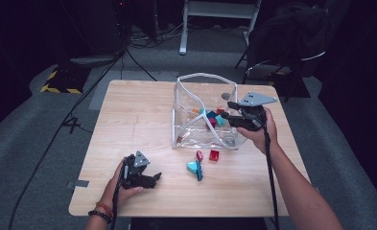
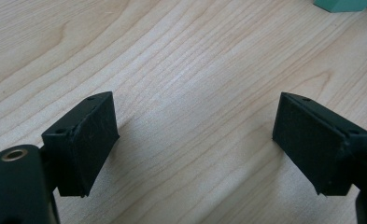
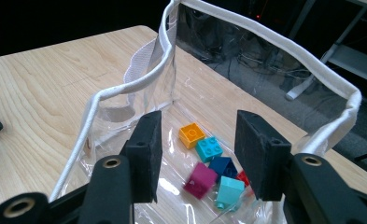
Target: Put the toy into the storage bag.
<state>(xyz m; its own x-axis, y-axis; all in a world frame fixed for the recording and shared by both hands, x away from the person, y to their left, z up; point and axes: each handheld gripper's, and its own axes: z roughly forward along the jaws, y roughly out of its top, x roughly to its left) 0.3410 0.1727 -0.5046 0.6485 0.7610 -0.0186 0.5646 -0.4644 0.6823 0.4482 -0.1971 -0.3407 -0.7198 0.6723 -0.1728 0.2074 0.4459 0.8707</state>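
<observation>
In the high view the clear bag [image 1: 203, 112] with white trim stood open right of the centre of the frame on the wooden bench [image 1: 138, 120]. The right tool [image 1: 231, 115] hung at the bag's right rim, held by the right hand [image 1: 260, 132]. In the right gripper view its jaws stood partly apart above the bag's mouth with nothing between the pads [image 3: 146, 154]. Below them, on the bag's floor, lay an orange brick [image 3: 192, 135], a teal brick [image 3: 208, 149], a dark blue brick [image 3: 223, 167], a magenta brick [image 3: 201, 179], a light turquoise brick [image 3: 229, 191] and the edge of a red piece [image 3: 243, 178], clustered close together.

Outside the bag, in the lower middle of the high view, three more pieces lay on the bench just in front of it: a small crimson brick [image 1: 199, 155], a red brick [image 1: 214, 155] beside it, and a turquoise-and-blue piece [image 1: 194, 168] a little nearer the lower edge.

The left tool [image 1: 150, 178] rested low at the lower left of the high view, in the left hand [image 1: 123, 189], near those loose pieces but apart from them. In the left gripper view its jaws stood wide apart over bare wood, gripping nothing, with a green-teal block [image 2: 342, 4] at the upper right edge of the frame.
</observation>
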